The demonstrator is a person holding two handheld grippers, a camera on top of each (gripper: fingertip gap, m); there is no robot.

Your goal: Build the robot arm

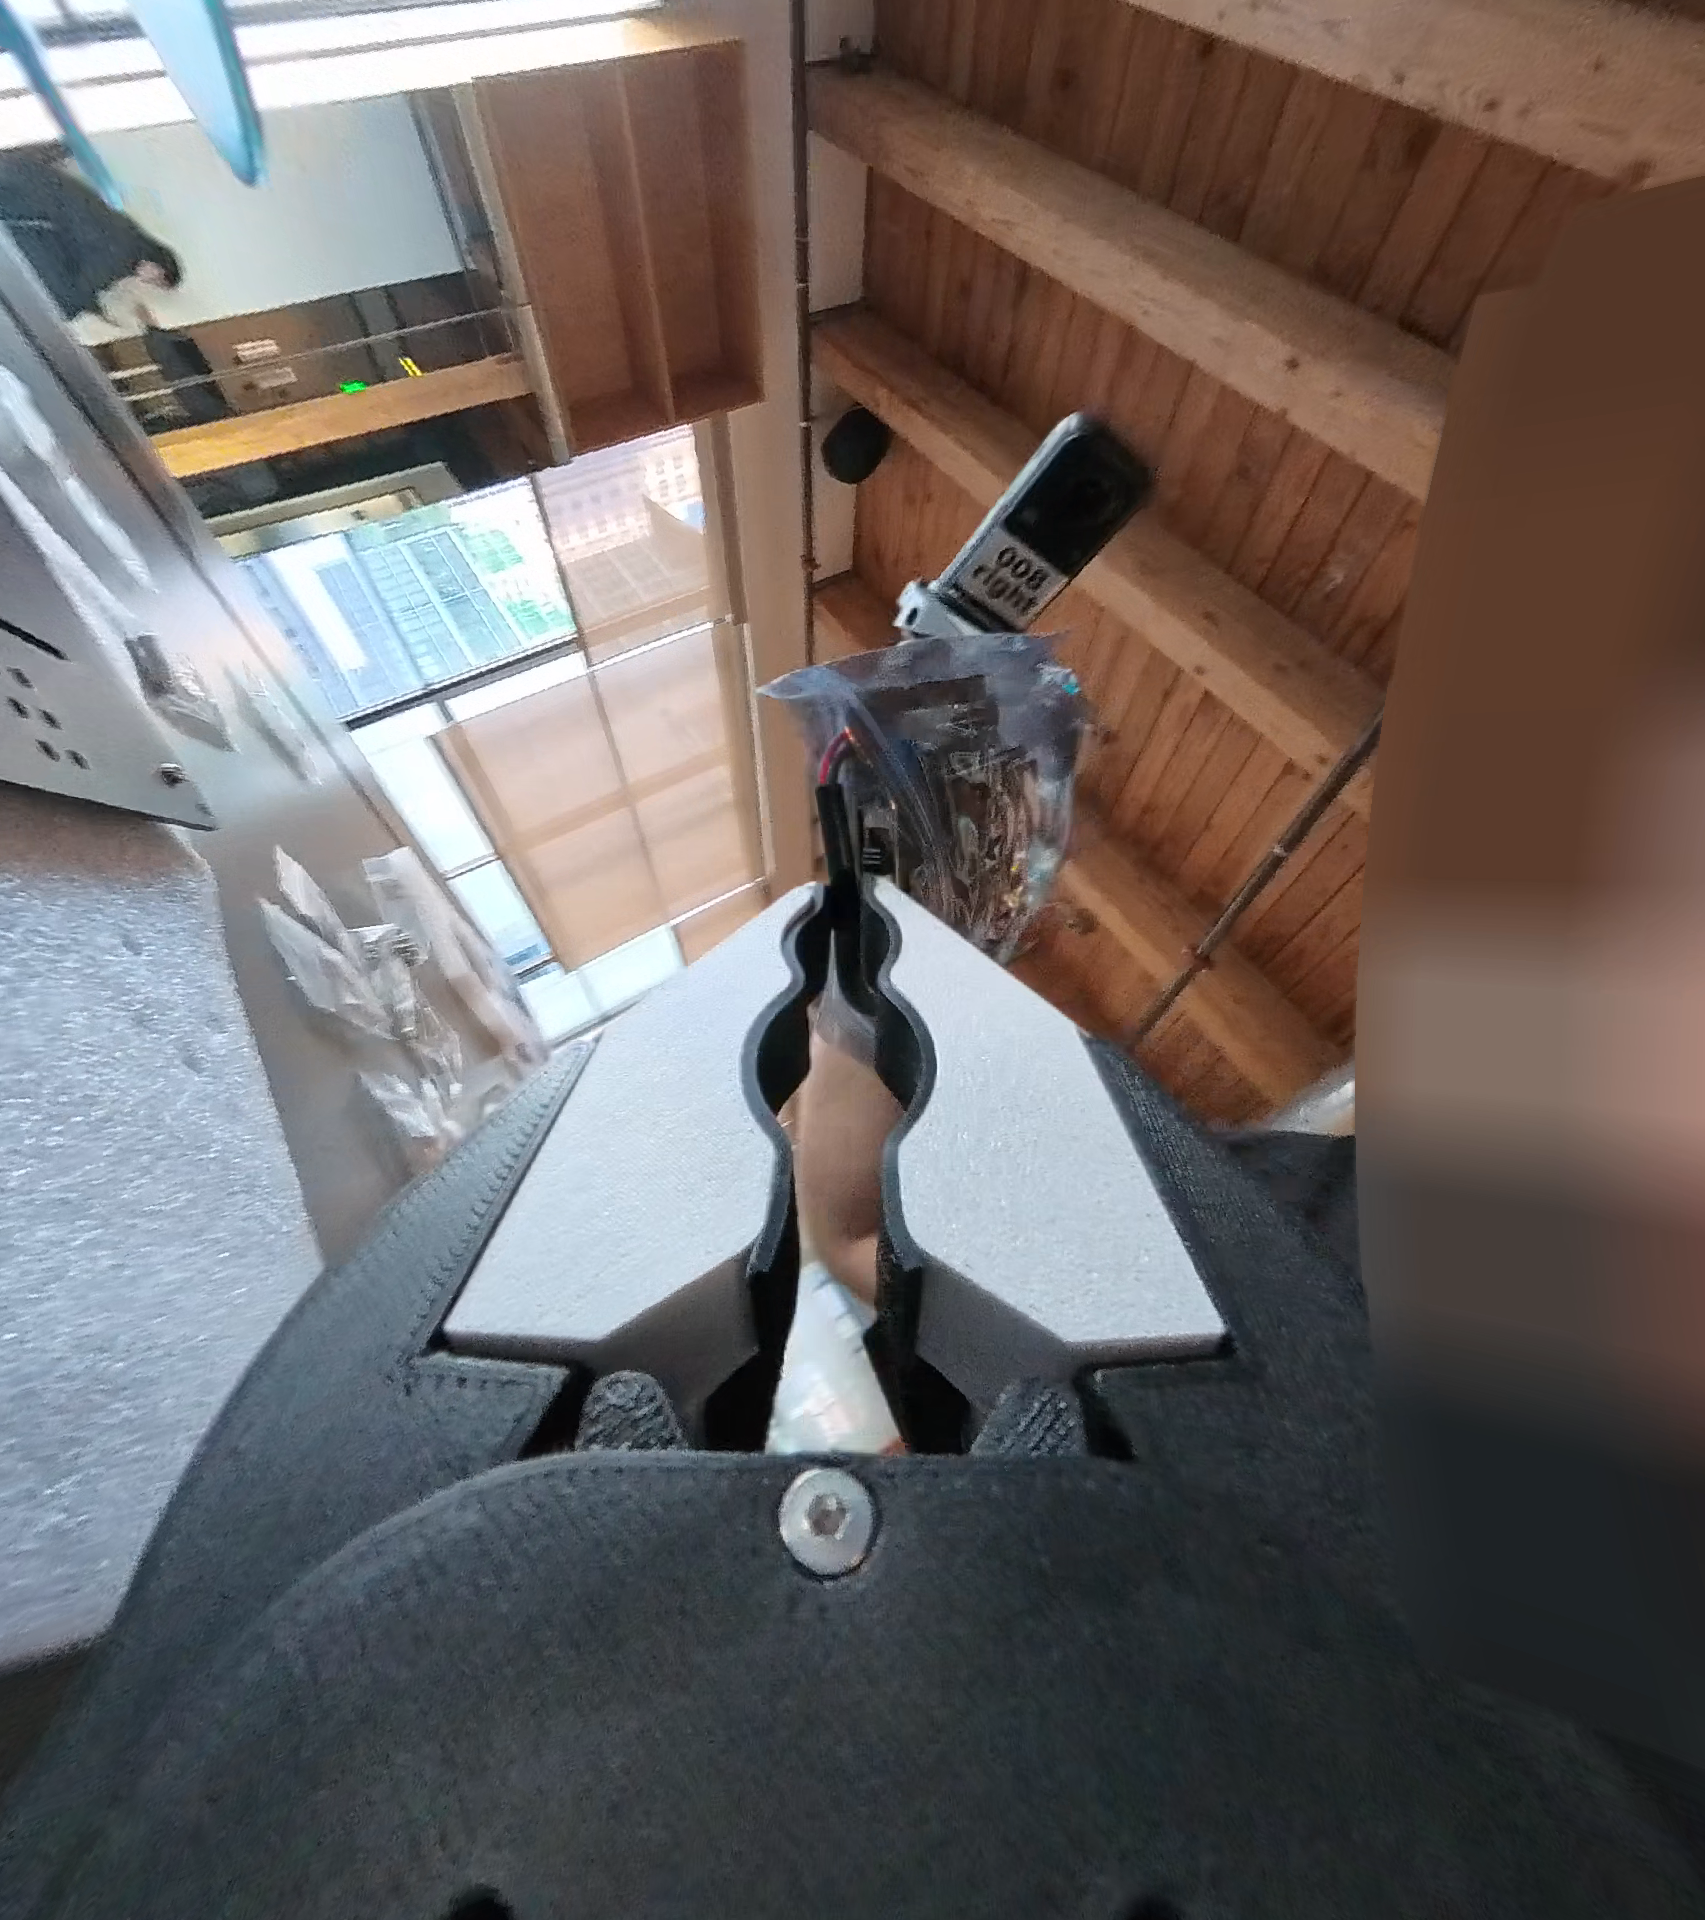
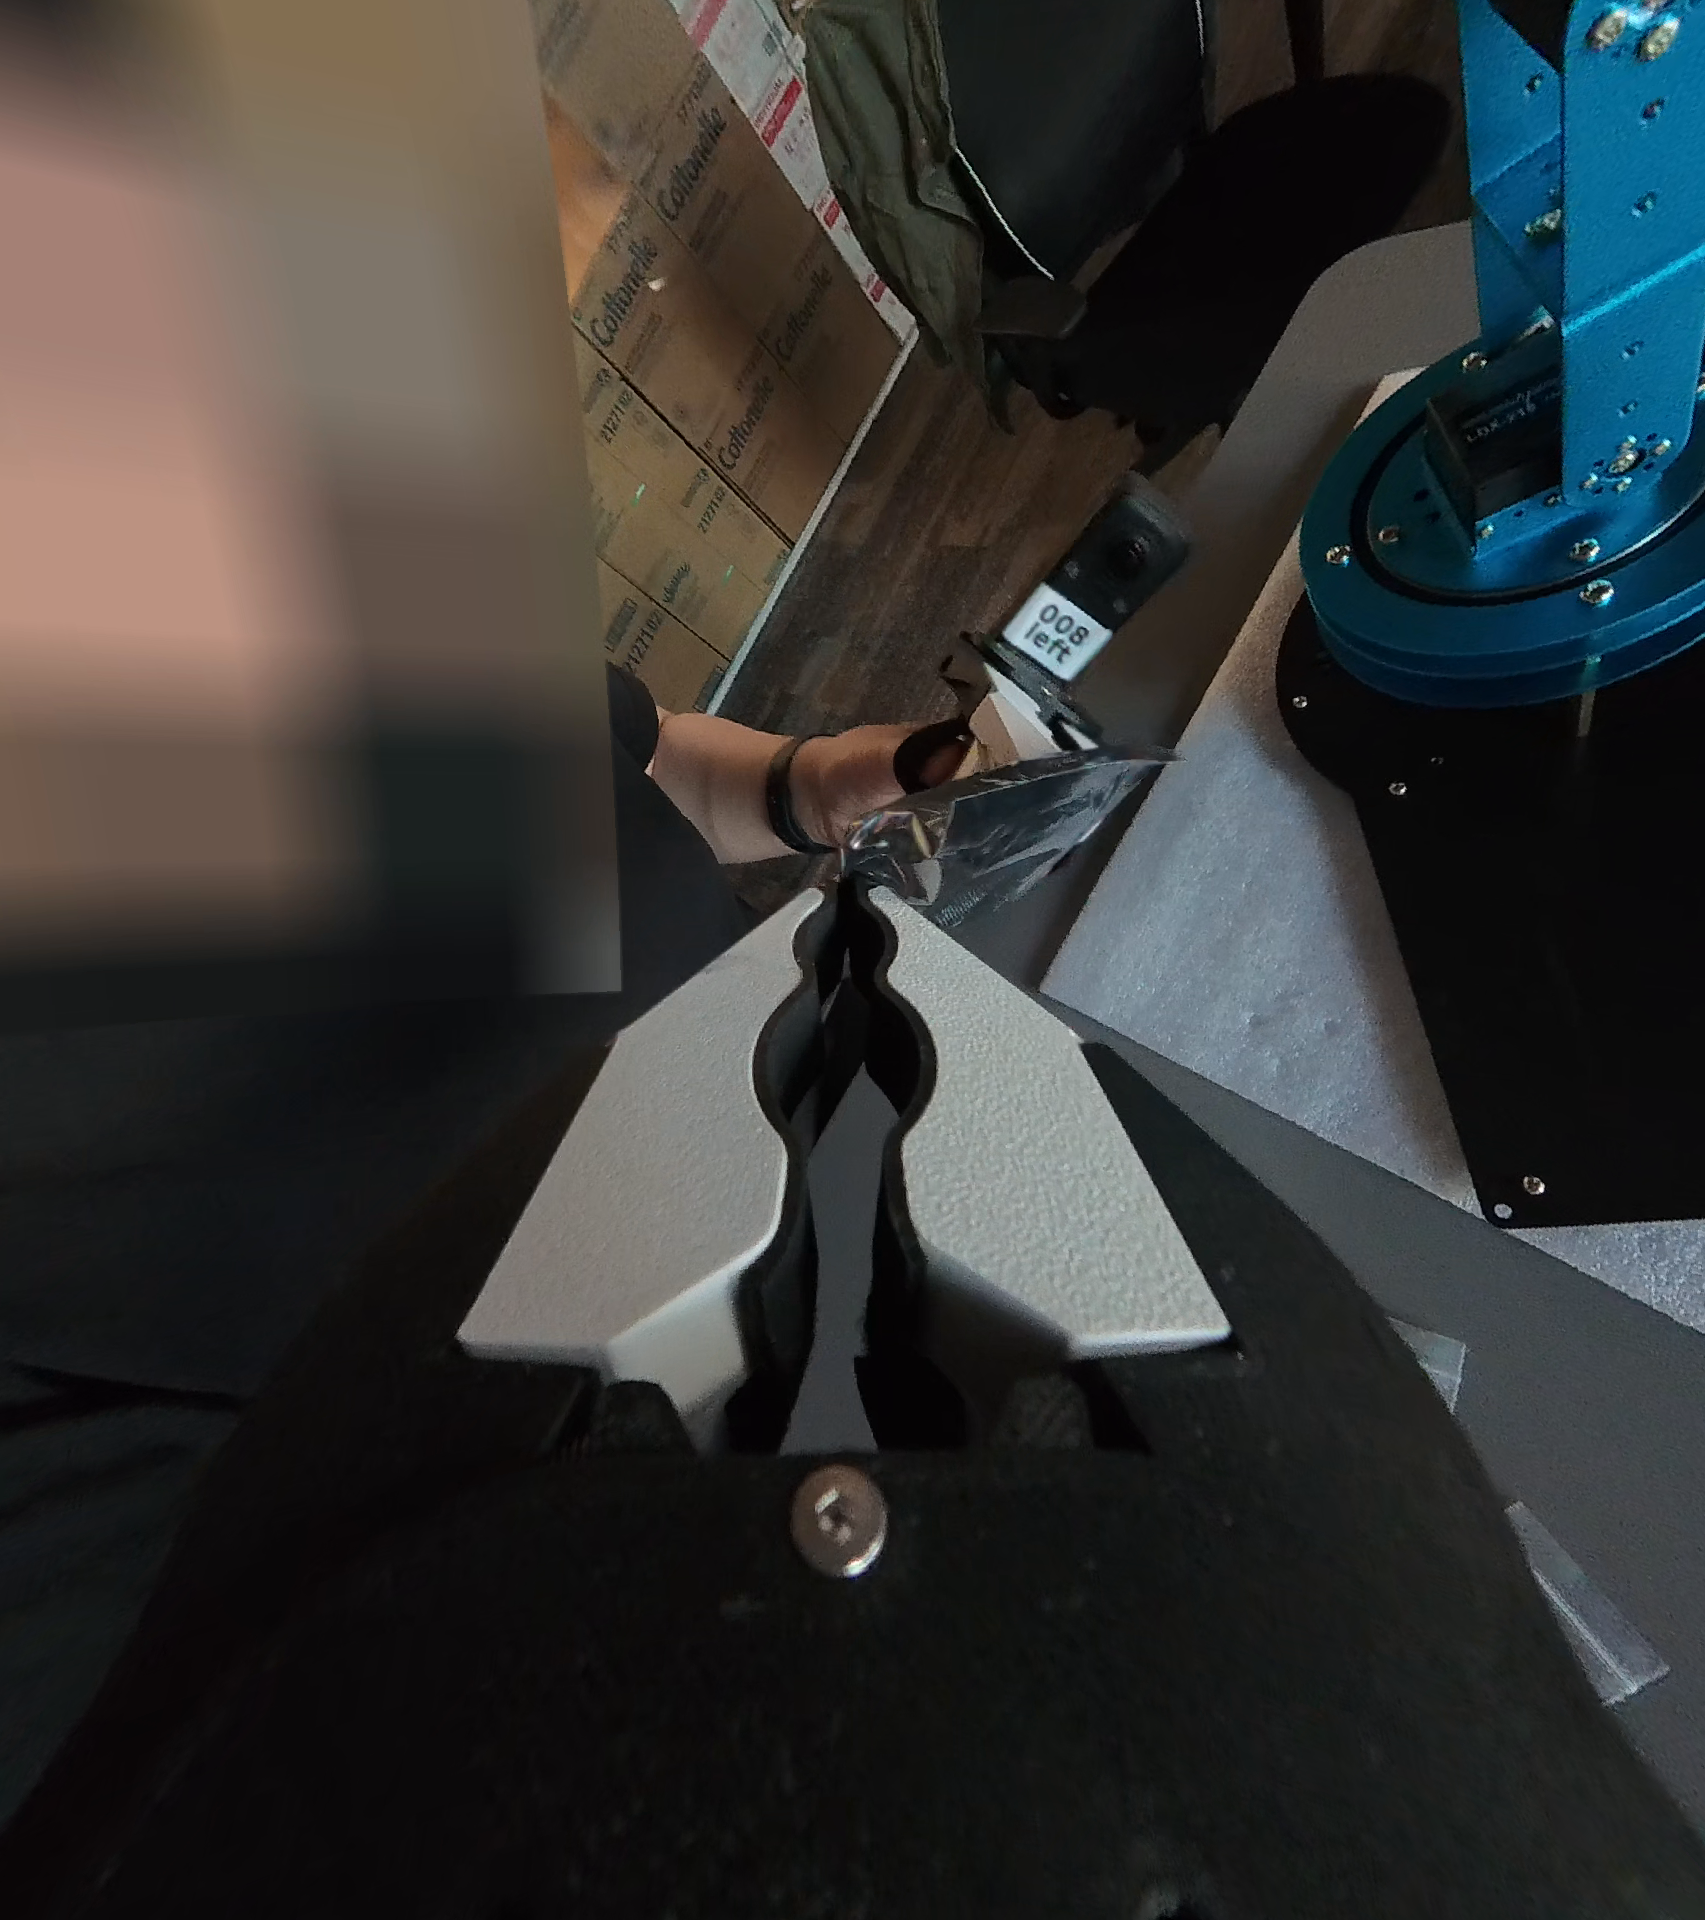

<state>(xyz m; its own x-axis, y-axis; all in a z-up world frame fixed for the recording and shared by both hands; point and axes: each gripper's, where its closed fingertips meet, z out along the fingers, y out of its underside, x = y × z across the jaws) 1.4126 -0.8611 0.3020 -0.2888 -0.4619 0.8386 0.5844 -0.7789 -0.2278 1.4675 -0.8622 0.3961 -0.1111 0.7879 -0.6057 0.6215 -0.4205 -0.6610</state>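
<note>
Both the left hand-held gripper and the right hand-held gripper were clamped on one clear parts bag, raised off the bench, unopened.

Timber plank ceiling w/ beams ahead-right of jaws; bright windows ahead-left. Stacked cardboard boxes, dark wood floor beyond jaws.

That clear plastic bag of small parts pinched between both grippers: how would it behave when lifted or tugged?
The plastic bag is probably floppy: its film looks crinkled where the right gripper pinches it. Loose parts and wires inside would likely shift and sag. The glossy film may slip or stretch, since the left gripper grips only an edge.
</note>
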